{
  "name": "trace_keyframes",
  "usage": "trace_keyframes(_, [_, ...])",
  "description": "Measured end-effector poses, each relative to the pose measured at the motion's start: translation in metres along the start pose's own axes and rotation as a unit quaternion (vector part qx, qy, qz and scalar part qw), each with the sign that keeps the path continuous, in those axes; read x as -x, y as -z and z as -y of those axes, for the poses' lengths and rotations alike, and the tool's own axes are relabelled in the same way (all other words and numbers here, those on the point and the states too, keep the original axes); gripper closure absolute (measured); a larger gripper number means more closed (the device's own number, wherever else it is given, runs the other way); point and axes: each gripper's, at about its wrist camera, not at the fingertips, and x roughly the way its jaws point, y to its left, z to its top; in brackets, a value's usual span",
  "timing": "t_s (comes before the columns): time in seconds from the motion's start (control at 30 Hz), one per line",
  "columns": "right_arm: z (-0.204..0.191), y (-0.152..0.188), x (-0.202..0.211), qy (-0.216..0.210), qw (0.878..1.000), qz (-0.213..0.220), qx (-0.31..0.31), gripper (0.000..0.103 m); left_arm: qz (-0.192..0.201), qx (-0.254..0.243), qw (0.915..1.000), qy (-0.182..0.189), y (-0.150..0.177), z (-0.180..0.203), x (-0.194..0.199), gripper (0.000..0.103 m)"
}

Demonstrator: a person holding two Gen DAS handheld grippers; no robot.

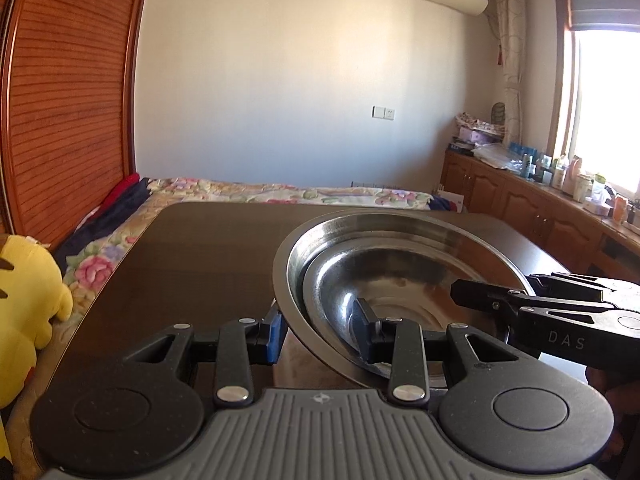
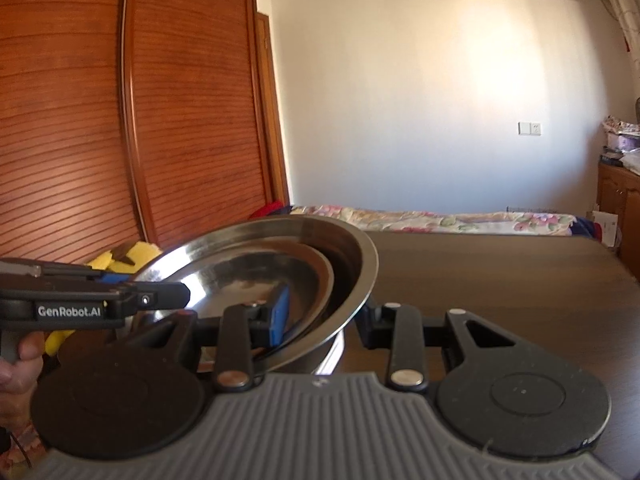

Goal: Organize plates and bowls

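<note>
Spotter: Slippage is my main worry. Starting from the left, the left gripper (image 1: 320, 330) is clenched on the near-left rim of the big steel bowl (image 1: 360, 224). One finger is outside the wall and the other is inside.

Handler: And only the thin lip sits between the pads. Smooth steel and a narrow bite mean the rim could slide free if either hand twists.

Spotter: What's inside?

Handler: A smaller steel dish (image 1: 392, 280) is nested in it. It sits off-centre and leans toward the near side. I see nothing else in there, no food and no water.

Spotter: Then the bowl's tilt matters. If it tips further, that loose dish may skate across and clatter out onto the dark surface (image 1: 192, 264).

Handler: Further right, the right gripper (image 2: 326, 316) grasps the opposite rim the same way, blue pad inside and the other finger outside.

Spotter: So if the two hands drift apart or go uneven, one grip could get pulled off.

Handler: Agreed. The bowl is over the near part of the surface. I can't tell whether its base touches.
</note>
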Motion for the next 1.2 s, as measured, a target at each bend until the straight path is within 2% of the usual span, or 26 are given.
trace_keyframes(0.27, [-0.009,0.008,-0.010,-0.005,1.000,-0.027,0.000,0.066,-0.013,0.003,0.9999,-0.006,0.005,-0.005,-0.003,0.066])
trace_keyframes(1.03, [-0.014,0.008,-0.011,-0.009,0.999,-0.036,-0.006,0.064,-0.012,-0.016,0.9996,-0.018,0.008,0.001,0.003,0.066])
trace_keyframes(1.2, [-0.015,0.007,-0.011,0.001,0.999,-0.039,-0.002,0.063,-0.010,-0.016,0.9996,-0.022,0.006,-0.001,0.003,0.065])
